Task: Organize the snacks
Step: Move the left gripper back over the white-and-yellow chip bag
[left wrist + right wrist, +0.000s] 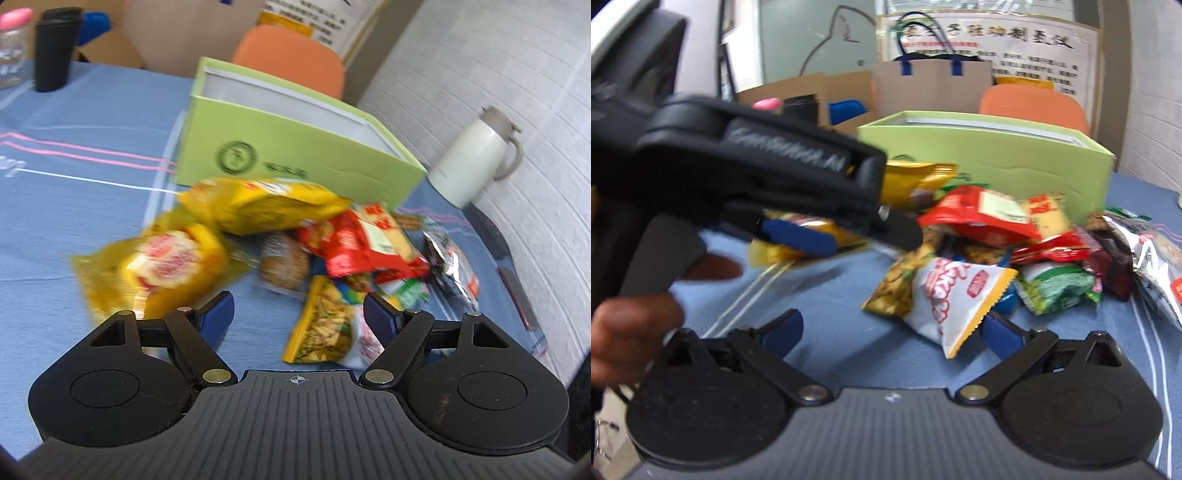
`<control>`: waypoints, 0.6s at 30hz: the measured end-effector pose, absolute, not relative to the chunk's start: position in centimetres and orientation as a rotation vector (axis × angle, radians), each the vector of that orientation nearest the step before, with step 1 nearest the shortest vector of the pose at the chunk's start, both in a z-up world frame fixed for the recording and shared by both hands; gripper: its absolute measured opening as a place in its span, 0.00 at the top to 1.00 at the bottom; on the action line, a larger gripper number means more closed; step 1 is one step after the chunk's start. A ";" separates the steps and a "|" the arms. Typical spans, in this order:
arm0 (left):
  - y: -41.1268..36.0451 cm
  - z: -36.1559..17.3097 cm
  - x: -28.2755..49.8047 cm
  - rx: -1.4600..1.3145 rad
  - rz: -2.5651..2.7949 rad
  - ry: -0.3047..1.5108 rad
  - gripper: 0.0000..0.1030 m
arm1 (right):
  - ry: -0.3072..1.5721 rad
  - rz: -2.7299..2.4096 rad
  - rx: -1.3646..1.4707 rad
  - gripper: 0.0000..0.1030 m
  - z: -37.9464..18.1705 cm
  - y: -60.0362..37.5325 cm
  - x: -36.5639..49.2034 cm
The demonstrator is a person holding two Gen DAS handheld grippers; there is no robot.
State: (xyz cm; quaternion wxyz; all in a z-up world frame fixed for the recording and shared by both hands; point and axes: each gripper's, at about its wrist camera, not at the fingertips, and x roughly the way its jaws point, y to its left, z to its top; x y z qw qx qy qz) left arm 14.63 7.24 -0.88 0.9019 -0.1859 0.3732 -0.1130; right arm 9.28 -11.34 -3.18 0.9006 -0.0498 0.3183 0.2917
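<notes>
Blue cloth covers the table [92, 192]. On it we see the green box [295, 155], open side up, long axis running left to right. The snack pile [332, 251] lies just before it; the yellow packet [266, 206] stretches crosswise along the box wall. Left gripper [299, 314] and right gripper [890, 332]: jaws apart, nothing clamped.

Yellow snack packets [207, 236] motion-blurred; box [295, 155] logo unreadable; silver packet [1160, 266] cut off at edge
</notes>
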 end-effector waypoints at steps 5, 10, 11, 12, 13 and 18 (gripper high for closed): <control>9.1 -0.9 13.8 -0.417 -0.205 0.765 0.36 | 0.658 0.657 -0.106 0.02 -2.3 -11.0 6.5; 9.1 -1.1 13.4 -0.436 -0.222 0.780 0.35 | 0.593 0.508 -0.173 0.02 -1.2 -11.7 7.9; 8.9 -1.2 13.4 -0.436 -0.226 0.786 0.35 | 0.594 0.500 -0.176 0.02 -1.4 -11.5 8.5; 8.6 -1.3 13.6 -0.438 -0.227 0.795 0.35 | 0.600 0.497 -0.180 0.02 -1.7 -11.2 9.1; 8.4 -1.4 13.8 -0.443 -0.229 0.804 0.35 | 0.609 0.501 -0.185 0.02 -2.0 -10.9 9.7; 7.3 -1.9 14.9 -0.460 -0.251 0.846 0.31 | 0.670 0.529 -0.171 0.02 -3.4 -9.7 11.2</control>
